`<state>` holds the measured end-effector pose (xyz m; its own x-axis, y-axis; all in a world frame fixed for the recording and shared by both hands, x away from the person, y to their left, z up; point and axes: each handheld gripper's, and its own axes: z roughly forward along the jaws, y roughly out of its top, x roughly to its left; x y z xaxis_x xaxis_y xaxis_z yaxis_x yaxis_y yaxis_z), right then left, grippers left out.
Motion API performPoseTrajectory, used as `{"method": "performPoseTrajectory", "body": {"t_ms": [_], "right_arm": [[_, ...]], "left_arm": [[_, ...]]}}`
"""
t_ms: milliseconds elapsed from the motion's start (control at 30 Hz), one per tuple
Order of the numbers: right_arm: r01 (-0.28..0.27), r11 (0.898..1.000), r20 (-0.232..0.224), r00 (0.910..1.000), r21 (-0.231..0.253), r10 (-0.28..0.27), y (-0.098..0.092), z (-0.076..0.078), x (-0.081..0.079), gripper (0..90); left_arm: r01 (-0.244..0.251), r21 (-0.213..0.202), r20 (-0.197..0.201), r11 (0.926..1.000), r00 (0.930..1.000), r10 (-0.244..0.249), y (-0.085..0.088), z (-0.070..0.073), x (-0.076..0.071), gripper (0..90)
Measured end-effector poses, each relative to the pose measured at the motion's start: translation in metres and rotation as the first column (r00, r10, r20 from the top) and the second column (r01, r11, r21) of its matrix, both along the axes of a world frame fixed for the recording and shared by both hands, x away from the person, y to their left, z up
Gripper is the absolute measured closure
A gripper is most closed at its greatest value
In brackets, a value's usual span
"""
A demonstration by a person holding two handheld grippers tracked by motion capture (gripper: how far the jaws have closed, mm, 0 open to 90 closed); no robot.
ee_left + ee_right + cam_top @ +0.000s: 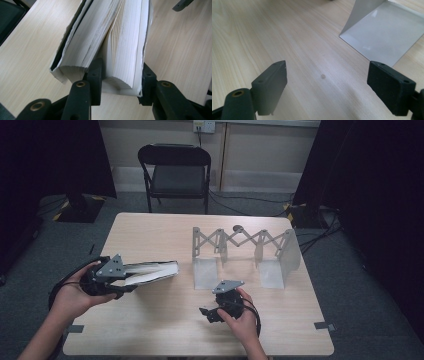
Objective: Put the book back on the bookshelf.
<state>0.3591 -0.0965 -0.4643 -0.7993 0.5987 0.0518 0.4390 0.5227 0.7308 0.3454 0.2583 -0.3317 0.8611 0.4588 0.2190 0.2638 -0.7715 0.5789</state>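
Spreading across most of the high view, your table [165, 330] is pale wood, with a black folding chair [175, 172] standing beyond its far edge. On the far right part of the tabletop stands the grey metal rack [245, 252], its scissor-lattice back stretched between upright plates and flat feet; one foot lies ahead of your right gripper's jaws in the right gripper view.

Your book [150, 271] is next in size. It sits left of the rack and well apart from it, held off the table and pointing toward the table's middle. In the left gripper view its pages fan apart into two blocks. One finger [96, 75] has gone between the pages, parting the left block from the right one, and the other finger [147, 82] presses on the outside of the right cover. So your left gripper [122, 82] is clenched on only the right part of the book; the left block hangs outside the grip.

Your right gripper [327, 87] rests near the front edge, just short of the rack, its jaws spread wide over bare wood with nothing between them.
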Motion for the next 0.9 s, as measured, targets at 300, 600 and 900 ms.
{"method": "performPoseTrajectory", "body": {"t_ms": [300, 600, 900], "right_arm": [[0.016, 1.000, -0.014, 0.9998, 0.015, -0.016, -0.005, -0.002, 0.001, 16.4], [0.013, 1.000, -0.017, 0.9998, 0.018, -0.012, -0.005, -0.003, 0.000, 16.8], [0.022, 0.999, -0.032, 0.9993, 0.025, -0.021, -0.008, -0.004, 0.000, 17.3]], "left_arm": [[0.034, 0.004, 0.004, 0.9994, 0.9994, -0.034, 0.000, -0.002, -0.002, 64.1], [0.065, -0.063, -0.030, 0.9959, 0.9973, -0.067, 0.005, 0.006, -0.009, 65.6], [0.065, -0.074, -0.040, 0.9951, 0.9969, -0.068, 0.007, 0.015, -0.013, 69.9]]}}
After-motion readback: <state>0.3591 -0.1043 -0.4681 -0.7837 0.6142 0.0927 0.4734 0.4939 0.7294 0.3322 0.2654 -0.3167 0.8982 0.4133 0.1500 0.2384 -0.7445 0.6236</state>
